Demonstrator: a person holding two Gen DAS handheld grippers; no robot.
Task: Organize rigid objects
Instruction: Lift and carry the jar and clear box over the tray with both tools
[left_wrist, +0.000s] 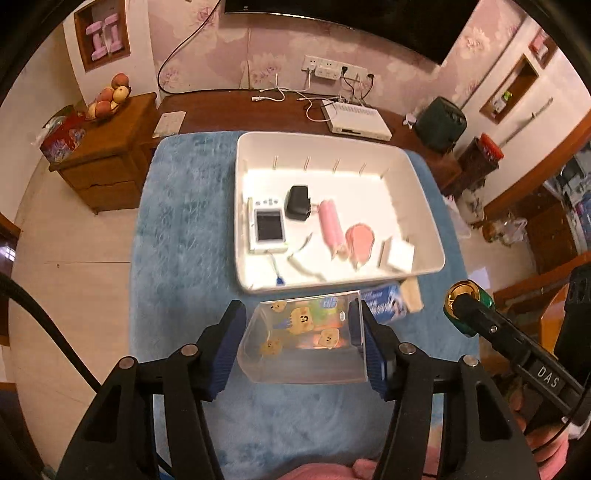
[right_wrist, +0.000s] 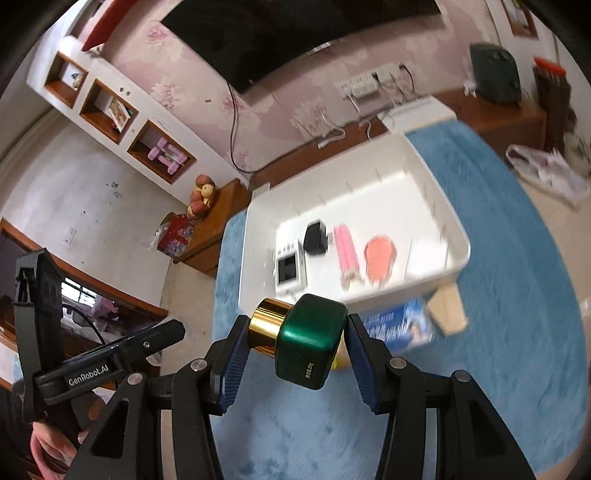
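The left hand-held gripper (left_wrist: 299, 347) clamps a clear plastic box with cartoon stickers (left_wrist: 306, 339); the right hand-held gripper (right_wrist: 295, 347) grips a glossy green, gold-capped bottle (right_wrist: 306, 343) between its ribbed blue pads (right_wrist: 231, 363).

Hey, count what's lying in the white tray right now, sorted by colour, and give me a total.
In the white tray:
White: 2, the small digital camera and a white box
Pink: 2, the pink tube and a round pink item
Black: 1, the charger plug
Total: 5
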